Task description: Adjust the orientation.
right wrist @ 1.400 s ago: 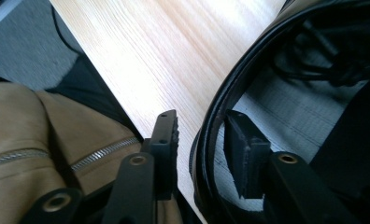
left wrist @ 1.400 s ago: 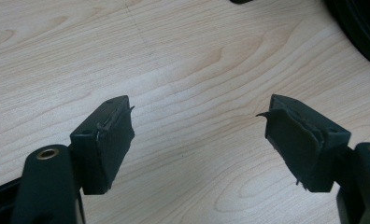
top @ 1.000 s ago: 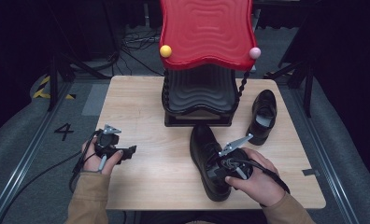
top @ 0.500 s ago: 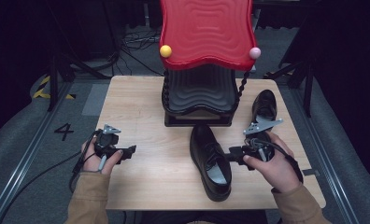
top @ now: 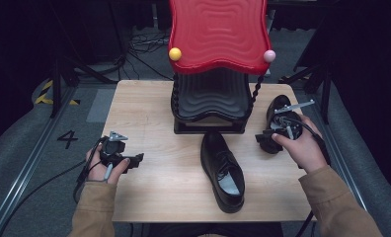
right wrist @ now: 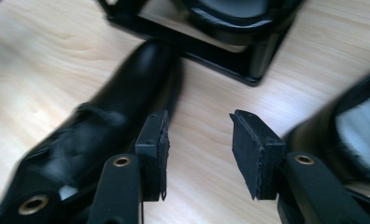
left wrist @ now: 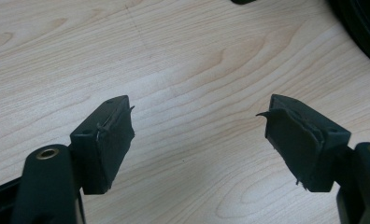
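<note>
In the high view, a glossy black leather lace-up shoe lay on the pale wooden table, toe toward the far edge and heel near the near edge, just in front of a black ribbed stand with a wavy red plastic top at the middle of the far edge. A second black leather shoe lay near the far right corner, partly hidden behind the right gripper, which a hand held between the two shoes, touching neither as far as could be seen. The left gripper rested low by the near left corner, well apart from both shoes. In the left gripper view, its black padded jaws stood wide apart over bare wood, holding nothing. In the right gripper view, the jaws had just been opening and stood parted with only bare table between them; the nearer shoe lay just left of the left jaw, the second shoe at the right, the stand's black base beyond.
</note>
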Tool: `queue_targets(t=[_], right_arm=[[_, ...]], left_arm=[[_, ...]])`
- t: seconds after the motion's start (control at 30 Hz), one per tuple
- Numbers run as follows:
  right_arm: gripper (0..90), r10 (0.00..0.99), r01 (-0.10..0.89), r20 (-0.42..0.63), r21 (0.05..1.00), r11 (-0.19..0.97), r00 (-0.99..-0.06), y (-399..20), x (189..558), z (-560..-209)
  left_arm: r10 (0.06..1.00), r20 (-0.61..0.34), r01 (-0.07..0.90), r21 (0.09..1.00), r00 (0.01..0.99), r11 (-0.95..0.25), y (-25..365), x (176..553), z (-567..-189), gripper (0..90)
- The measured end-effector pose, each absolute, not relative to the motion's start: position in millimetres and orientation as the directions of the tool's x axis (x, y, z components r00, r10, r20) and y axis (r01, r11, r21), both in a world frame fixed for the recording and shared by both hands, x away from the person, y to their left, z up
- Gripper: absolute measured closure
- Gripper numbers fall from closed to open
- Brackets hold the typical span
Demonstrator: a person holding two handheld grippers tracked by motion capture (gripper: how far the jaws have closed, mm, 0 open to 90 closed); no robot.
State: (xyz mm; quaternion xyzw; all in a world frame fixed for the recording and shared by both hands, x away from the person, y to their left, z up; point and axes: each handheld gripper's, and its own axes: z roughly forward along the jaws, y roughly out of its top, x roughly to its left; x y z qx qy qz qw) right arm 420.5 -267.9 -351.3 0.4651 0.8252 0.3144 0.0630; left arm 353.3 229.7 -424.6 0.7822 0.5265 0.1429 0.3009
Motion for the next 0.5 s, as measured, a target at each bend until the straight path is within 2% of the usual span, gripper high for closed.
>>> queue_targets(t=[0.3, 0.5], right_arm=[[53.0, 0.893, 0.784, 0.072, 0.514, 0.348, -0.444, -290, 467, -367], [50.8, 0.927, 0.841, 0.069, 0.448, 0.302, -0.369, -300, 490, -382]], left_arm=[[0.912, -0.096, 0.74, 0.621, 0.398, -0.258, 231, 353, -425, 23.6], [0.911, -0.097, 0.74, 0.621, 0.4, -0.259, 232, 353, -425, 23.6]])
